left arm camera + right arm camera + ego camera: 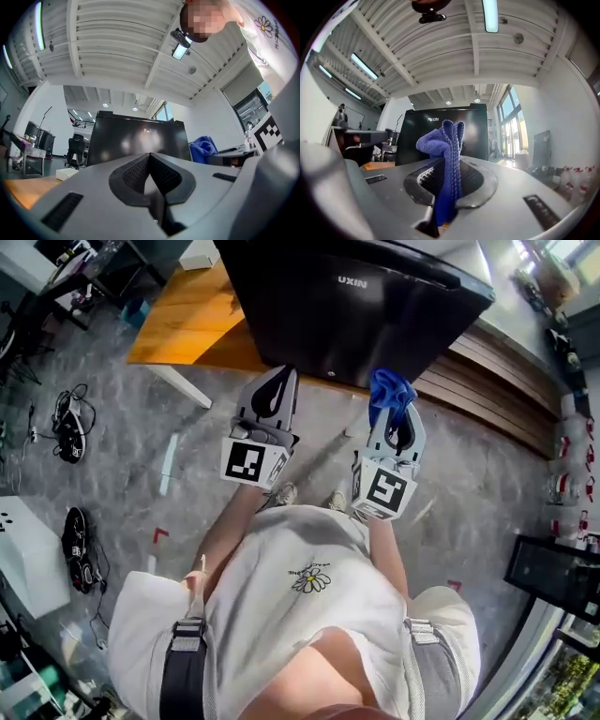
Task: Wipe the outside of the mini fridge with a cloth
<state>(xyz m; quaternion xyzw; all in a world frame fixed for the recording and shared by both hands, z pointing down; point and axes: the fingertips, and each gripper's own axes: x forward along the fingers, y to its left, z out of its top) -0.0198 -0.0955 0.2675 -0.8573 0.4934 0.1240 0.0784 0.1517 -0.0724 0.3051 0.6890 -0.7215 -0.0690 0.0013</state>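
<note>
Two jaws pressed together with nothing between them: that is your left hand-held gripper [274, 381], centre-left in the head view. At upper centre, the black mini fridge [347, 306] stands on a wooden surface [187, 324], just ahead. Centre-right, your right hand-held gripper [394, 413] is clamped on a bunched blue cloth [388, 390]. Only a narrow fold looks pinched, so hard rubbing may tug the cloth loose and leave bare jaws scraping the fridge.

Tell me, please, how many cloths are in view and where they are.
1. The cloth is clamped in the right hand-held gripper, near the fridge. The left hand-held gripper is shut and empty. Others may be hidden.
</note>
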